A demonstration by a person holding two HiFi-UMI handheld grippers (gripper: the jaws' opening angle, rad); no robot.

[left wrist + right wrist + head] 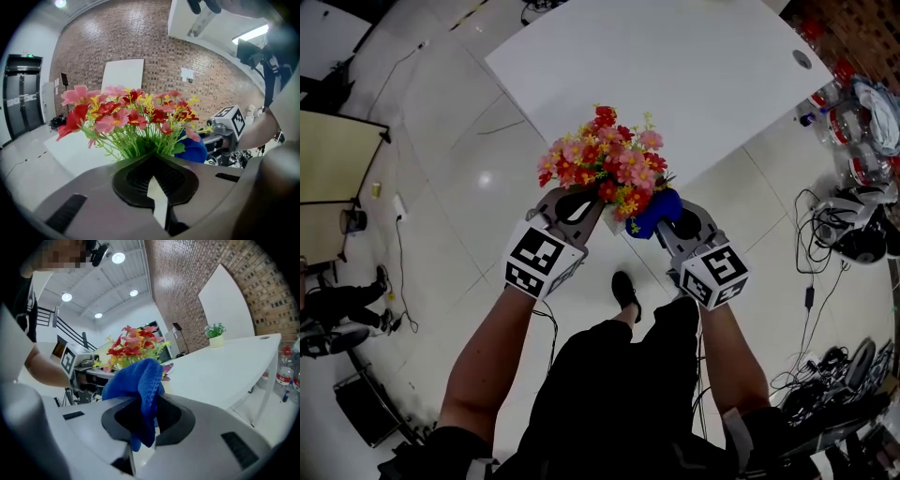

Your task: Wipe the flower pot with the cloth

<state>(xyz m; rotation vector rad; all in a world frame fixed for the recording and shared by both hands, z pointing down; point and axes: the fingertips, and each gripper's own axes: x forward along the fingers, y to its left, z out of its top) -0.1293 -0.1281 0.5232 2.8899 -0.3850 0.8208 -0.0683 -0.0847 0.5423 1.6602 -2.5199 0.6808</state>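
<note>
A bunch of red, pink and yellow flowers (605,161) stands up from a white flower pot (611,224), which is mostly hidden under the blooms. My left gripper (584,212) is shut on the pot's white wall (157,196), and the flowers (133,117) fill the view above its jaws. My right gripper (671,223) is shut on a blue cloth (653,213), bunched up against the right side of the pot. In the right gripper view the cloth (139,380) hangs folded between the jaws, right in front of the flowers (132,345).
Both grippers are held in the air over a tiled floor, just off the near corner of a large white table (675,66). A small potted plant (215,336) stands on it. Bottles (846,122) and cables (820,281) lie at the right.
</note>
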